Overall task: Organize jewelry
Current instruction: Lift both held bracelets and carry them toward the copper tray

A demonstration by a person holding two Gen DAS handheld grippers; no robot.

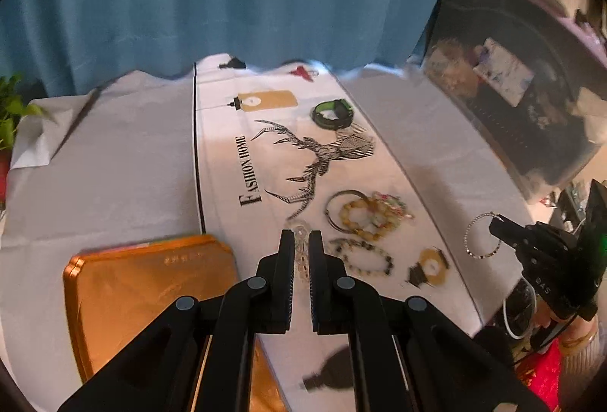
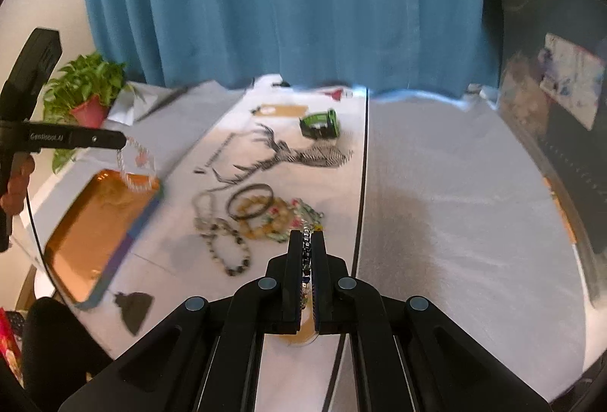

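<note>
- The left gripper (image 1: 301,245) is clamped on a clear bead bracelet (image 2: 136,165), which hangs from its tips above the near corner of the open orange tin (image 2: 95,226).
- The right gripper (image 2: 307,241) is pinched tight on a thin silver bracelet (image 1: 481,235), a loop dangling off its tips.
- To do this well, I would bring each loop fully over the tin before letting go, so that nothing drapes on the rim.
- The loose bracelet pile (image 2: 261,214) lies just ahead of the right gripper.
- Motion blur smears the beads; the clear bracelet's clamped part is barely readable between the left jaws.
</note>
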